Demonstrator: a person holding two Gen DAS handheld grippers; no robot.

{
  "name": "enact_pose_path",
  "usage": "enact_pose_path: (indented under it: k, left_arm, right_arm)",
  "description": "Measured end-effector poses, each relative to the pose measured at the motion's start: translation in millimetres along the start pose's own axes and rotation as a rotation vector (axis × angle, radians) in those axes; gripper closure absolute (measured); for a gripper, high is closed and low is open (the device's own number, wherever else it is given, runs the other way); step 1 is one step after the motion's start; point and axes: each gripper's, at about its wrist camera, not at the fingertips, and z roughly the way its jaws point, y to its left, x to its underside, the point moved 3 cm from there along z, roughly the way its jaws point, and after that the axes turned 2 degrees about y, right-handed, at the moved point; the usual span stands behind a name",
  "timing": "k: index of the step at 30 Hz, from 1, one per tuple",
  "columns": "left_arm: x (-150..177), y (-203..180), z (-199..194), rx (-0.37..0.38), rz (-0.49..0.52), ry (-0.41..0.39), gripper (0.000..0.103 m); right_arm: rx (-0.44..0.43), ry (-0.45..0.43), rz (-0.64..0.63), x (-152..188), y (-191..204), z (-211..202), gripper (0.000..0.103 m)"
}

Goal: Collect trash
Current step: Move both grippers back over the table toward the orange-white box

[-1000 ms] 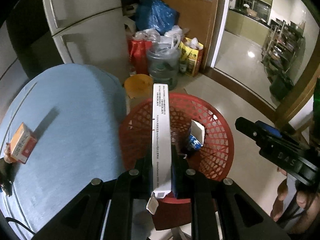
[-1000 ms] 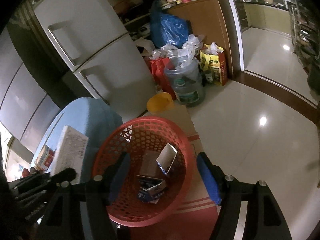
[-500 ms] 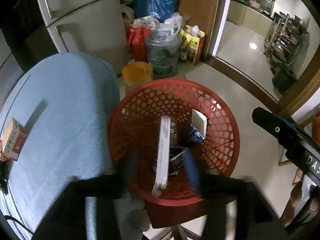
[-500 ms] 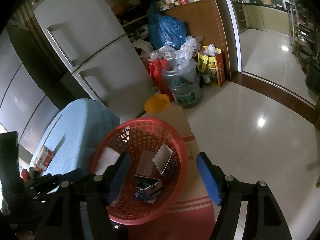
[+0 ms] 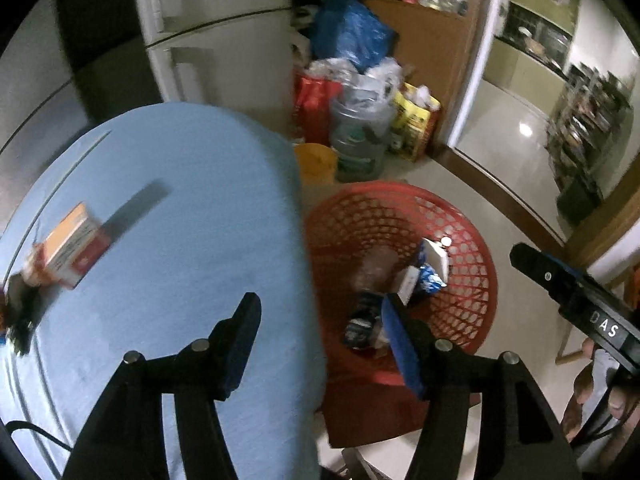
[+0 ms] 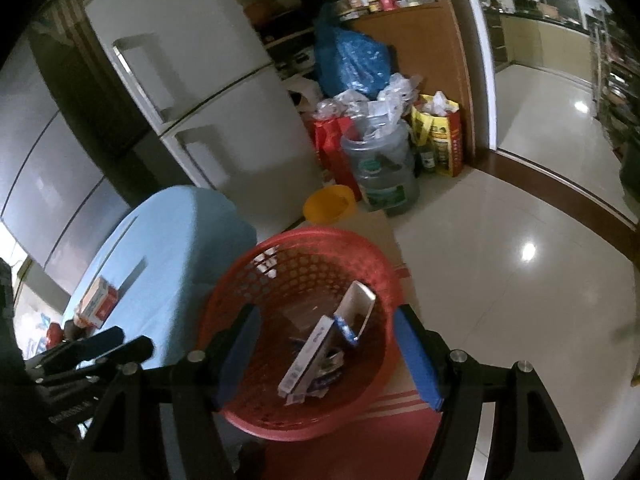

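Note:
A red mesh basket stands on the floor beside a blue-covered table. In it lie a long white box and other cartons. An orange-and-white carton lies on the table at the left. My left gripper is open and empty over the table's right edge. My right gripper is open and empty above the basket.
A white fridge stands behind the table. A yellow bucket, a big water jug, red and yellow bags and a blue bag crowd the floor behind the basket. Shiny tiled floor spreads to the right.
My left gripper opened and let go of the long white box, which dropped into the basket. The left gripper then swung left toward the table. The right gripper stayed open over the basket.

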Motion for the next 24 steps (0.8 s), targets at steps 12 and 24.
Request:
enact_pose_path:
  k: [12,24]
  left_arm:
    - [49,122,-43,-0.106,-0.277,-0.052,0.034]
    - [149,245,-67,-0.264,-0.54,-0.026,0.034]
  right_arm:
    - [-0.094,0.066,-0.176,24,102,15,0.03]
    - [-0.163,0.162,-0.376,60,198,38,0.028]
